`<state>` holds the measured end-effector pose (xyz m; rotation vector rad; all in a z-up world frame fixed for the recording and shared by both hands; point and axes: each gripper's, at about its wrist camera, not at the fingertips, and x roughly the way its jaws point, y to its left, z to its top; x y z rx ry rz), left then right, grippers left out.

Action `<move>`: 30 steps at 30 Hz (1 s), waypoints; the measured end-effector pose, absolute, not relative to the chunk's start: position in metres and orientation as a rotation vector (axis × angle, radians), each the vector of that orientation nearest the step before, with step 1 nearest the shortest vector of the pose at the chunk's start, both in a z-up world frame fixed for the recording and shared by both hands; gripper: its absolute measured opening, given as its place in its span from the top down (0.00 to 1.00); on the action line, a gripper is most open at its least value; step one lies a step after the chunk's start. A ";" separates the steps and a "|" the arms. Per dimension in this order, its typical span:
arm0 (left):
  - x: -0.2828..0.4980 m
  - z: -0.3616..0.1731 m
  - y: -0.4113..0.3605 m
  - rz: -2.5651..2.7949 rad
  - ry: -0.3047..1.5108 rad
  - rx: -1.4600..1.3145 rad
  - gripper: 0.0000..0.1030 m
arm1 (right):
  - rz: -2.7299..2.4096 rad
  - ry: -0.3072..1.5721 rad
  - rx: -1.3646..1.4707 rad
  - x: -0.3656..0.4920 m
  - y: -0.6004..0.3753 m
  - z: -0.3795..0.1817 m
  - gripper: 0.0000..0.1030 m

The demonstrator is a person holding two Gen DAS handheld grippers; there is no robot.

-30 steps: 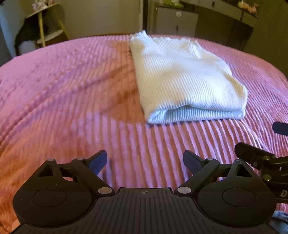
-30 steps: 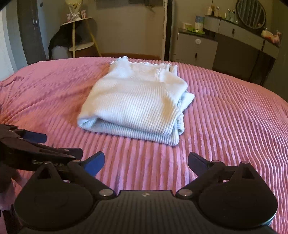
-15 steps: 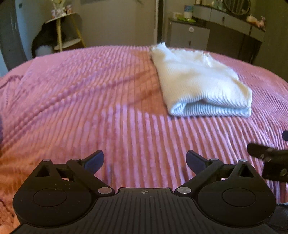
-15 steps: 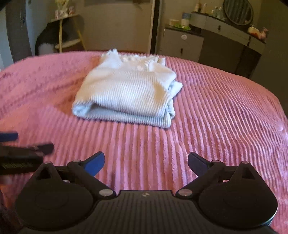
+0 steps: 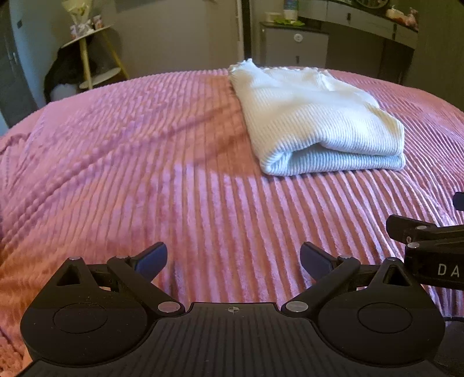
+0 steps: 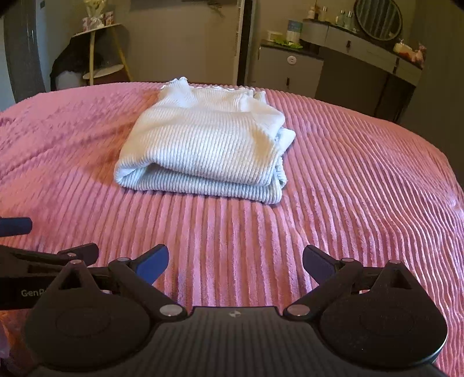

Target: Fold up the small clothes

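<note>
A white ribbed knit garment (image 5: pixel 313 121) lies folded into a thick rectangle on the pink ribbed bedspread (image 5: pixel 145 162). It also shows in the right wrist view (image 6: pixel 203 145), with its folded edge toward me. My left gripper (image 5: pixel 233 259) is open and empty, held above the bedspread well short of the garment. My right gripper (image 6: pixel 235 261) is open and empty too, also back from the garment. Each gripper shows at the edge of the other's view: the right one (image 5: pixel 429 240) and the left one (image 6: pixel 43 246).
Beyond the bed stand a small round shelf stand (image 6: pixel 101 58) with dark cloth at the left, a grey cabinet (image 6: pixel 290 69) and a dresser with a round mirror (image 6: pixel 377 20) at the right. The bedspread slopes off at the right edge (image 6: pixel 435 174).
Both grippers have drawn back and risen from the folded garment, then eased slightly forward again. The garment lies still. Both grippers stayed open.
</note>
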<state>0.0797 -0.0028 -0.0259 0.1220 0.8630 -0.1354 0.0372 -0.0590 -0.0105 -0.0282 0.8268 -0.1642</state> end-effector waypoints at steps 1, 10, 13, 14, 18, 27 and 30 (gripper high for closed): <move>0.081 -0.026 -0.002 -0.136 0.868 0.116 0.02 | -0.162 0.828 -0.028 0.037 -0.059 -0.011 0.04; 0.083 -0.026 0.003 -0.128 0.881 0.086 0.02 | -0.178 0.816 -0.075 0.036 -0.052 -0.012 0.04; 0.083 -0.025 0.004 -0.122 0.882 0.085 0.02 | -0.183 0.818 -0.063 0.037 -0.055 -0.012 0.04; 0.083 -0.026 0.004 -0.122 0.882 0.088 0.02 | -0.185 0.820 -0.053 0.037 -0.057 -0.012 0.04; 0.082 -0.026 0.003 -0.121 0.884 0.098 0.02 | -0.188 0.826 -0.025 0.037 -0.061 -0.013 0.04; 0.083 -0.028 0.002 -0.120 0.890 0.108 0.02 | -0.189 0.833 -0.018 0.037 -0.062 -0.014 0.04; 0.082 -0.028 0.002 -0.122 0.891 0.110 0.02 | -0.189 0.832 -0.023 0.038 -0.062 -0.014 0.04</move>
